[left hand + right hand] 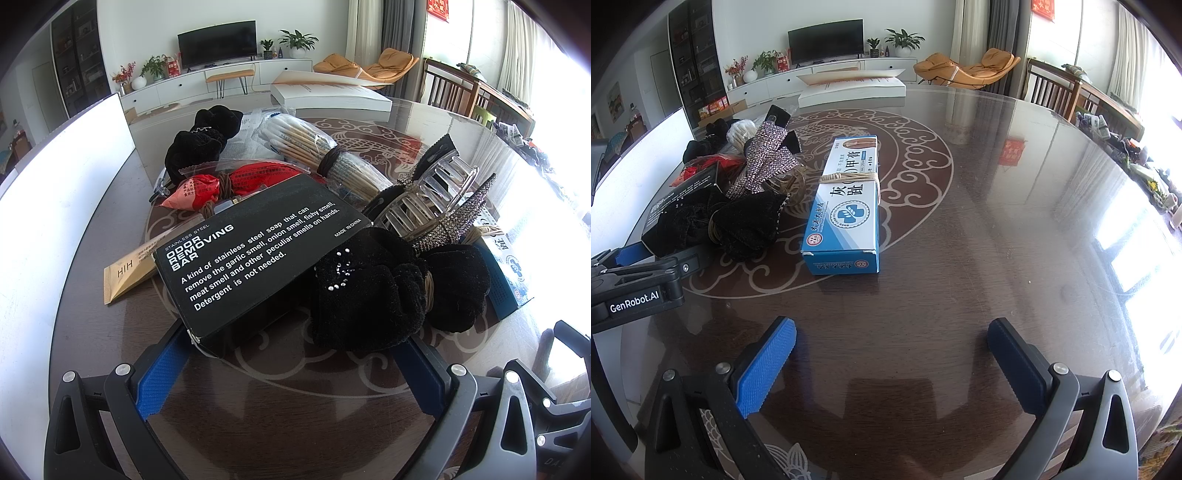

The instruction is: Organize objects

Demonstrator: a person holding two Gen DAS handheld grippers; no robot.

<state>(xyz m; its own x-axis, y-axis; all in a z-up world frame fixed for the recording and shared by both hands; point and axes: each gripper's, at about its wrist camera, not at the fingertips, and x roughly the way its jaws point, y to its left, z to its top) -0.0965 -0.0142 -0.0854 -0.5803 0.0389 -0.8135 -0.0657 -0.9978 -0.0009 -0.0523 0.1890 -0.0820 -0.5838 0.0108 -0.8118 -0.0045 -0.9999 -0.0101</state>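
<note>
Dark glass-topped table fills the left wrist view: left gripper spread wide, its blue pads flanking the black soap box and black scrunchie at twelve o'clock. Right wrist view: right gripper spread, empty; blue box at eleven o'clock.

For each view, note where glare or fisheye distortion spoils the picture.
Left wrist: blown-out white at the right edge, washing over the blue box; the white panel bows. Right wrist: window glare streaks the glossy table; straight edges curve toward the rim.
</note>
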